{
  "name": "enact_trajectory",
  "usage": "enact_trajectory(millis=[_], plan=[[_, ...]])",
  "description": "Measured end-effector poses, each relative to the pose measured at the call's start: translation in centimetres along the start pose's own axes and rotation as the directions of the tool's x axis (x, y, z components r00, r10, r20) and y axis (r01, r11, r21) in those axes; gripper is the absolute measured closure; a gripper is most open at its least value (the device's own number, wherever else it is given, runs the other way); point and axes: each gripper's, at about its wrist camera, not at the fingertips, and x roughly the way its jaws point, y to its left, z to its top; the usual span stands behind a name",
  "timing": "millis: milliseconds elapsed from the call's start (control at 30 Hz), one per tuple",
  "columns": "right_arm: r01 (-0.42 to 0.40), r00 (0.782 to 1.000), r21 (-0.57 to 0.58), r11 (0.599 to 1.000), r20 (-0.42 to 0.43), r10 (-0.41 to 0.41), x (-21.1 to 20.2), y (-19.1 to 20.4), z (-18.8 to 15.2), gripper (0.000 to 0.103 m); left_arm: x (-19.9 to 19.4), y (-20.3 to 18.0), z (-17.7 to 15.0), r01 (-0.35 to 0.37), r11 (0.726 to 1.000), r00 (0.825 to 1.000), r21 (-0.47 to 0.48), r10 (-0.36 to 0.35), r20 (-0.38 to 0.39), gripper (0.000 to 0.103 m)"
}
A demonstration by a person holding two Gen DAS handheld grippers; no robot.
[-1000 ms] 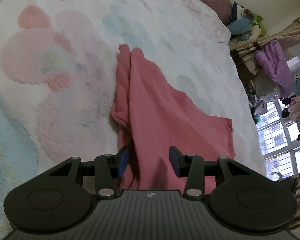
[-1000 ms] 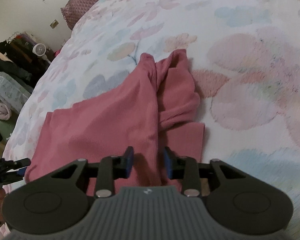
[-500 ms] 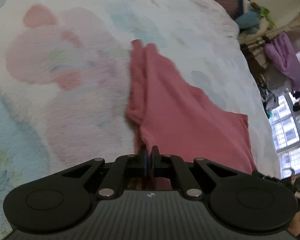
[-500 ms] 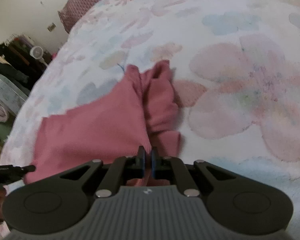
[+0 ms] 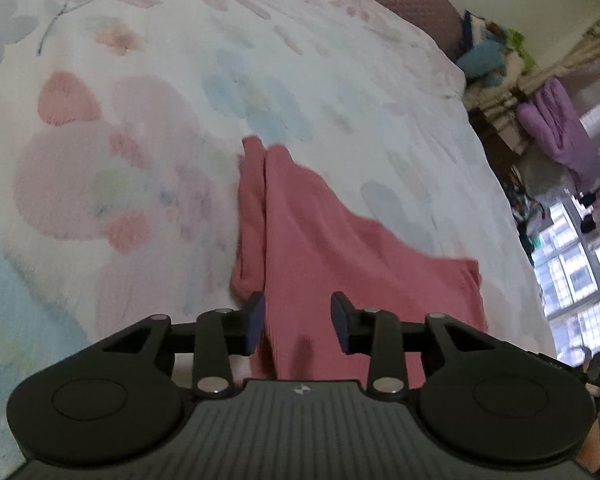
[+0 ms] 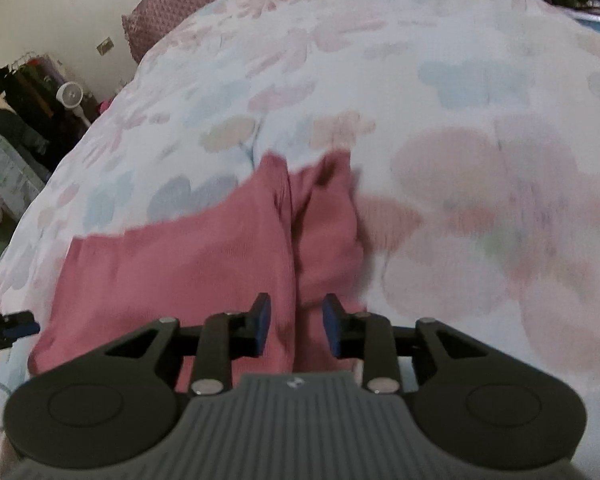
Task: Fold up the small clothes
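Observation:
A small pink garment (image 5: 340, 248) lies partly folded on a floral bedspread (image 5: 140, 120), its sleeves bunched along one side. My left gripper (image 5: 298, 324) is open, jaws apart over the garment's near edge, holding nothing. In the right wrist view the same garment (image 6: 204, 252) spreads to the left, with the bunched sleeve (image 6: 324, 224) ahead. My right gripper (image 6: 296, 326) is open over the near edge, straddling a fold without gripping it. The left gripper's tip (image 6: 16, 326) shows at the far left.
A mauve pillow (image 6: 204, 4) lies at the head of the bed. Hanging clothes and a small white fan (image 6: 70, 94) stand beside the bed on one side. Purple clothing (image 5: 560, 128) and a window (image 5: 580, 280) are on the other side.
Both grippers were shut on the garment's near edge half a second ago; both have now opened and let go. The garment lies a little flatter.

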Motion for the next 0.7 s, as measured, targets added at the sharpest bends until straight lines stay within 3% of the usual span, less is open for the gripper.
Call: enact_trajectory(millis=[167, 333, 400, 433, 467, 700], plan=[[0.011, 0.998, -0.044, 0.999, 0.059, -0.008, 2.9, 1.2, 3.4, 0.077, 2.6, -0.1, 1.9, -0.004, 0.998, 1.0, -0.057, 0.005, 0.024, 0.063], [0.05, 0.997, -0.064, 0.997, 0.07, -0.046, 6.7, 2.1, 5.8, 0.077, 4.9, -0.4, 3.1, -0.018, 0.999, 1.0, -0.048, 0.019, 0.01, 0.063], [0.022, 0.999, -0.048, 0.999, 0.051, -0.019, 7.9, 2.0, 6.3, 0.086, 5.5, -0.4, 3.4, -0.028, 0.999, 1.0, -0.036, 0.028, 0.007, 0.063], [0.006, 0.999, -0.048, 0.999, 0.038, -0.004, 8.2, 1.9, 6.4, 0.099, 5.7, -0.3, 3.6, -0.03, 0.999, 1.0, -0.035, 0.03, 0.004, 0.063], [0.009, 0.999, -0.06, 0.998, 0.032, -0.007, 8.5, 1.9, 6.6, 0.102, 5.9, -0.2, 3.7, -0.029, 0.999, 1.0, -0.036, 0.029, 0.002, 0.063], [0.032, 0.994, -0.027, 0.999, 0.102, -0.029, 7.4, 0.8, 7.8, 0.103, 6.5, 0.0, 3.9, -0.048, 0.999, 0.999, -0.01, 0.048, -0.003, 0.064]])
